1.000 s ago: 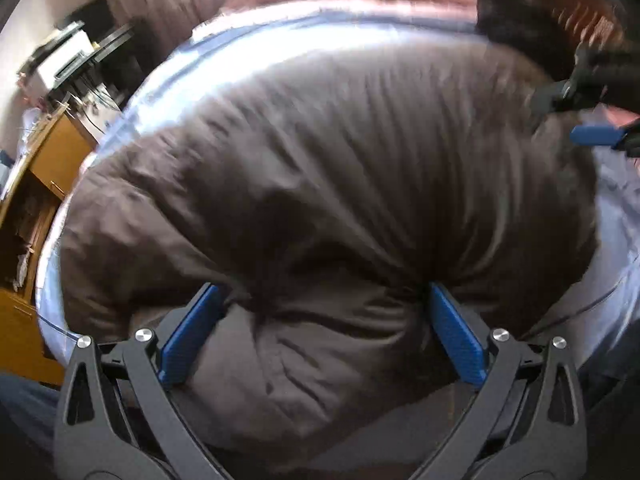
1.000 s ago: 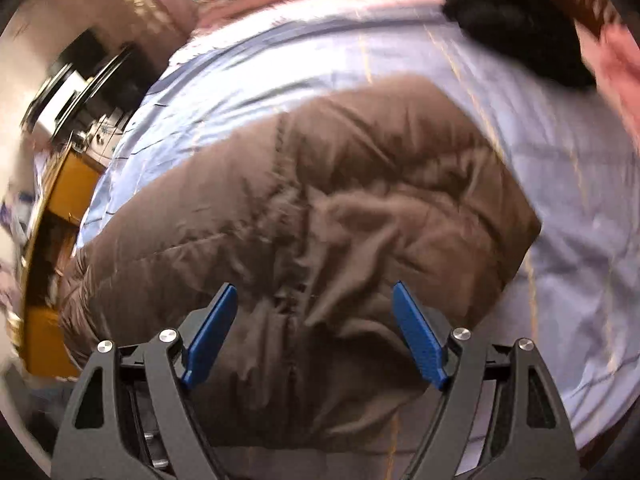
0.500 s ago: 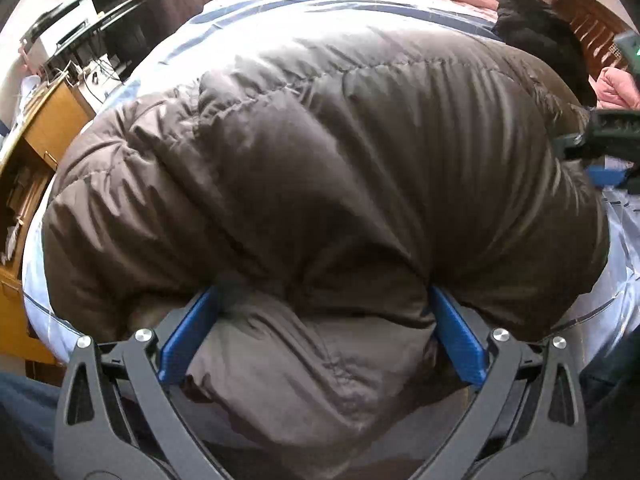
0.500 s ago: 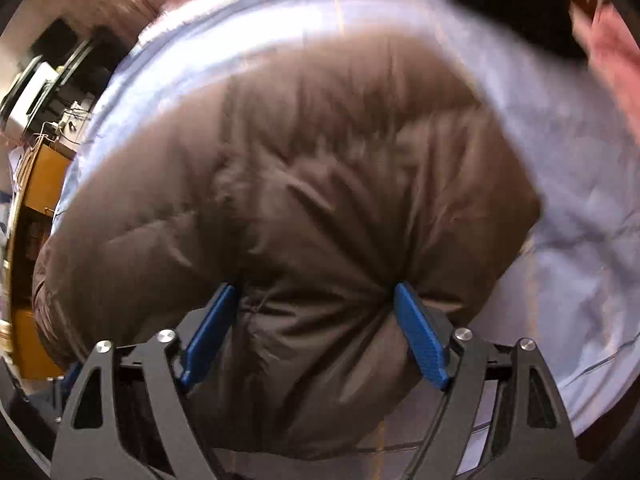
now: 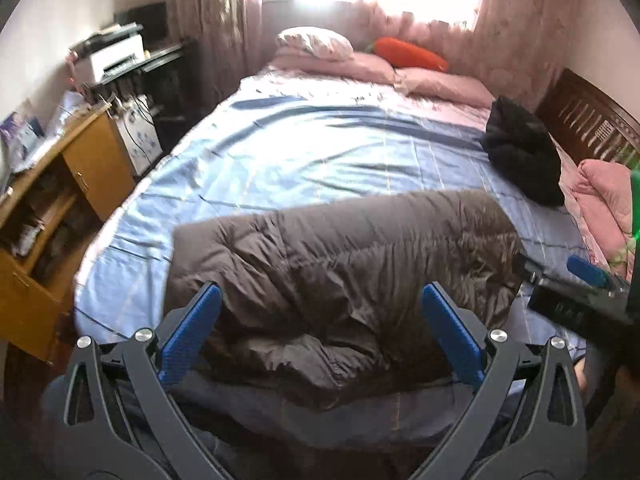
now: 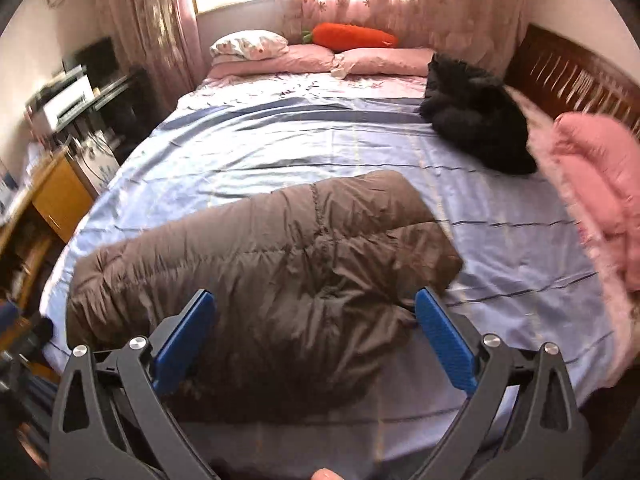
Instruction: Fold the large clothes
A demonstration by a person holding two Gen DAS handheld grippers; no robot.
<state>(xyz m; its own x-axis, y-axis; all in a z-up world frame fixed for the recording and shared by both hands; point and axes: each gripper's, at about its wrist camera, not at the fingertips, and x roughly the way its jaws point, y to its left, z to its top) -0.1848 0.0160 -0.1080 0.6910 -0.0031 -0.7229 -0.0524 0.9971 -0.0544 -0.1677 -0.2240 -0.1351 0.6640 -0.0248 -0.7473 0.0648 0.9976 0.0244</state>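
With both my left gripper (image 5: 320, 332) and right gripper (image 6: 314, 340) spread wide and empty, the brown puffer jacket (image 5: 344, 280) lies folded on the bed (image 5: 320, 152) just ahead, long axis crosswise, equally near both

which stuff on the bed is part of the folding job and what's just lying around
Part of the job:
brown puffer jacket
left gripper, open
right gripper, open

Lying about:
black garment
pink jacket
carrot cushion
pillows
printer
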